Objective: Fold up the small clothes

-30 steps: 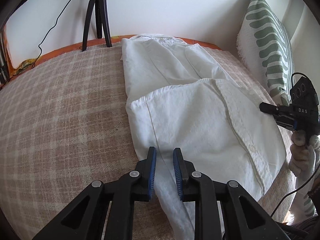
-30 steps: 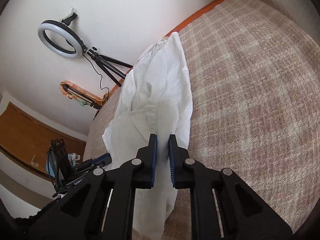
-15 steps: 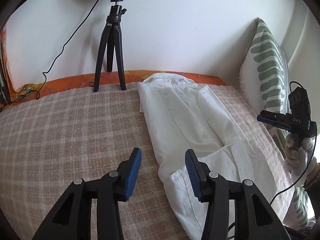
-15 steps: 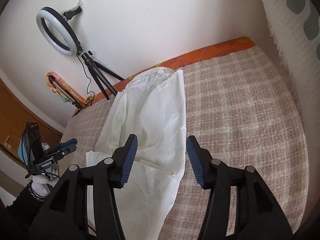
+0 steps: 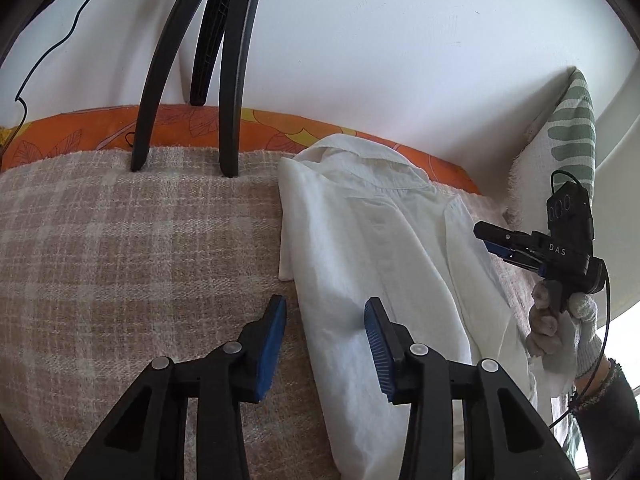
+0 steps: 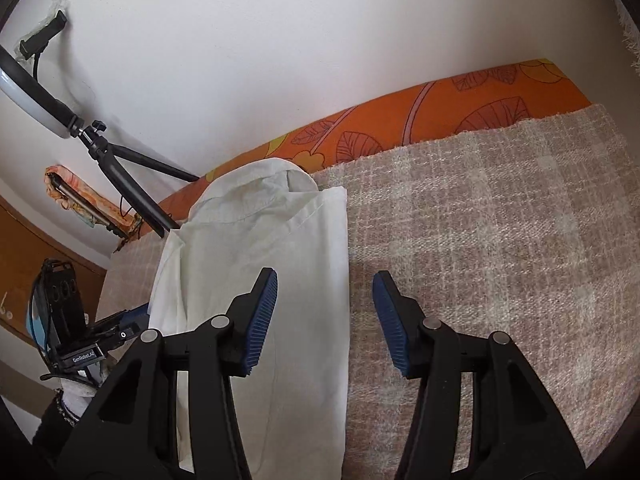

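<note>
A small white collared shirt (image 5: 372,240) lies lengthwise on a beige plaid blanket (image 5: 120,248), folded into a narrow strip with its collar toward the wall. My left gripper (image 5: 325,322) is open and empty, straddling the shirt's left edge near the shoulder. My right gripper (image 6: 325,298) is open and empty, straddling the shirt's (image 6: 256,256) right edge near the collar. The right gripper also shows at the right of the left wrist view (image 5: 492,238), and the left gripper shows at the lower left of the right wrist view (image 6: 132,318).
A black tripod (image 5: 216,72) with a ring light (image 6: 28,92) stands on the blanket left of the collar. An orange leaf-print sheet (image 6: 440,116) runs along the white wall. A green-patterned pillow (image 5: 572,136) leans at the far right.
Both grippers let go of the shirt's lower end, opened wide and moved forward toward the collar. The shirt's lower part is now out of view.
</note>
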Action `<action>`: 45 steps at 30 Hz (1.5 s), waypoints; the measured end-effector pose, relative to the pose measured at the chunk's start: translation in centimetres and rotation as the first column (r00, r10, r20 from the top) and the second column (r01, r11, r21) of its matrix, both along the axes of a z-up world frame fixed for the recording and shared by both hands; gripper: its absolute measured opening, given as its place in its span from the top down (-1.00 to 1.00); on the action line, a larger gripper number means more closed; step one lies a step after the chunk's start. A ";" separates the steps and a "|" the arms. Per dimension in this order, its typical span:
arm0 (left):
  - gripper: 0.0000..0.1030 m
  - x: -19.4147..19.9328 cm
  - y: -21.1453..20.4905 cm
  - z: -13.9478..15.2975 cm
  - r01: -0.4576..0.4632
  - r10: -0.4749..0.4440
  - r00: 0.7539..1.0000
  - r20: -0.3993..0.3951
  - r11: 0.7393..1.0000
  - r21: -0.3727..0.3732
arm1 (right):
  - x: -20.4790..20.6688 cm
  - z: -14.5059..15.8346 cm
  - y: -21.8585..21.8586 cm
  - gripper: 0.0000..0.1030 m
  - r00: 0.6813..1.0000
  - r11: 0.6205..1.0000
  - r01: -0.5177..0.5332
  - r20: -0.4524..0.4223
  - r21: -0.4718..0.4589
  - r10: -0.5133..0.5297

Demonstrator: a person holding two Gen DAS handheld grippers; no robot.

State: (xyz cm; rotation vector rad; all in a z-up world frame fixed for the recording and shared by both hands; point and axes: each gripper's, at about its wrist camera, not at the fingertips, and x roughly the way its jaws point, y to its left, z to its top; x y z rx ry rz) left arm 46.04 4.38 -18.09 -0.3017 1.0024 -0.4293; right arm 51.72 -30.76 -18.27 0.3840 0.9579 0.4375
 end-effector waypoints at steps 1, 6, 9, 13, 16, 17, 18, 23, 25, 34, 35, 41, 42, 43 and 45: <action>0.50 0.3 -0.1 -0.2 0.001 -0.001 1.000 -0.001 1.000 -0.008 | 0.1 0.0 0.0 0.10 1.000 1.000 0.002 0.015 0.011 -0.002; 1.00 0.5 -0.7 0.6 -0.020 0.017 0.998 0.060 0.999 0.041 | -0.3 0.9 1.5 0.95 0.997 0.998 -0.032 0.062 -0.062 0.036; 1.00 0.9 -1.0 -0.2 -0.027 0.022 0.998 0.054 0.996 0.090 | -0.1 1.7 0.0 0.96 0.995 0.998 0.030 0.095 -0.063 -0.024; 0.89 1.3 -0.5 -0.1 -0.041 0.037 0.998 0.057 0.997 0.064 | 0.8 -0.2 -0.1 0.97 0.999 0.996 0.020 0.036 -0.091 -0.016; 0.26 1.9 0.4 0.3 -0.065 0.064 0.996 0.057 0.998 0.016 | 0.9 0.1 -0.8 0.96 0.999 0.998 0.036 0.034 -0.053 -0.034; 0.19 2.2 0.6 0.4 -0.077 0.076 0.995 0.062 0.997 0.002 | 1.0 0.2 -1.3 0.93 0.999 0.998 0.046 0.021 -0.036 -0.045; 0.15 2.7 0.8 0.5 -0.086 0.086 0.994 0.062 0.996 -0.005 | 1.2 0.1 -1.8 0.89 0.999 0.999 0.042 0.002 0.003 -0.042; 0.16 5.3 0.2 0.0 -0.103 0.103 0.995 0.016 0.994 -0.031 | 1.8 0.2 -2.2 0.04 1.000 0.997 0.020 -0.007 0.069 -0.020; 0.29 5.9 -0.7 -0.1 -0.090 0.090 0.995 0.032 0.996 0.001 | 2.3 0.0 -1.7 0.04 1.000 0.997 0.011 -0.010 0.073 -0.010; 1.00 5.6 -0.6 0.9 -0.075 0.075 0.995 0.064 0.997 -0.001 | 2.2 1.3 0.6 0.95 0.998 0.999 -0.014 0.064 -0.051 0.017; 1.00 5.2 -0.5 1.4 -0.073 0.073 0.995 0.075 0.997 -0.011 | 1.8 2.0 0.3 0.95 0.997 0.999 -0.010 0.078 -0.035 0.013; 1.00 2.1 -0.6 5.2 -0.056 0.063 0.987 0.151 0.997 -0.052 | -1.1 6.4 -0.4 0.96 0.987 0.999 -0.026 0.161 0.035 0.020; 1.00 1.6 -0.6 5.8 -0.051 0.060 0.985 0.159 0.997 -0.059 | -1.8 7.2 -0.5 0.96 0.985 0.999 -0.030 0.174 0.042 0.022; 1.00 0.9 -0.6 6.5 -0.045 0.055 0.984 0.172 0.997 -0.063 | -2.4 7.9 -0.6 0.96 0.982 0.998 -0.034 0.185 0.049 0.024; 1.00 -0.6 -0.6 7.9 -0.030 0.042 0.979 0.198 0.997 -0.064 | -3.9 9.2 -0.7 0.96 0.978 0.997 -0.043 0.205 0.068 0.028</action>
